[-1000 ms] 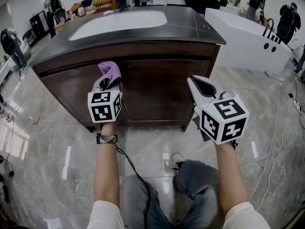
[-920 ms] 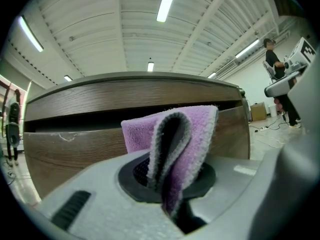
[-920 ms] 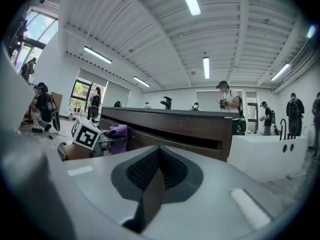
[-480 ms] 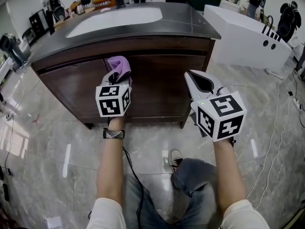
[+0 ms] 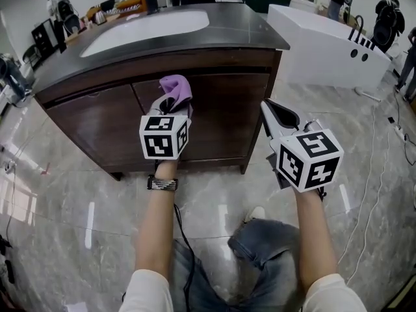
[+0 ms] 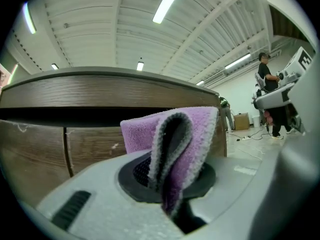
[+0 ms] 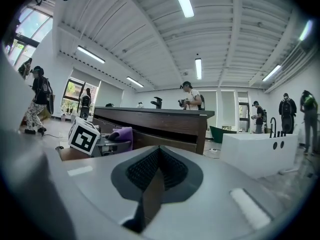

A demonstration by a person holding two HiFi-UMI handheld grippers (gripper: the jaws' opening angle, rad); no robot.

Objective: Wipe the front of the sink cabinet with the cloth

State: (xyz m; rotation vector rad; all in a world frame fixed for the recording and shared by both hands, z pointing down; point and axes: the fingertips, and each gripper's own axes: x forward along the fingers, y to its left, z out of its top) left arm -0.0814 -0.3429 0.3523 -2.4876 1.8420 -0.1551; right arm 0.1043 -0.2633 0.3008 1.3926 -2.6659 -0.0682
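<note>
The dark wood sink cabinet stands ahead with a dark counter and a white basin. My left gripper is shut on a folded purple cloth, which is held against the cabinet front near the top of the right door. In the left gripper view the cloth stands up between the jaws with the cabinet close behind it. My right gripper hangs to the right of the cabinet's corner, shut with nothing between its jaws; its view shows the cabinet and the cloth from the side.
A white bathtub stands at the right behind the cabinet. Cables lie across the glossy marble floor at right. People stand in the background. My knees and a shoe are below the grippers.
The left gripper with the cloth has moved rightward along the cabinet front, from the left door across the seam to the right door. The right gripper stayed beside the corner.
</note>
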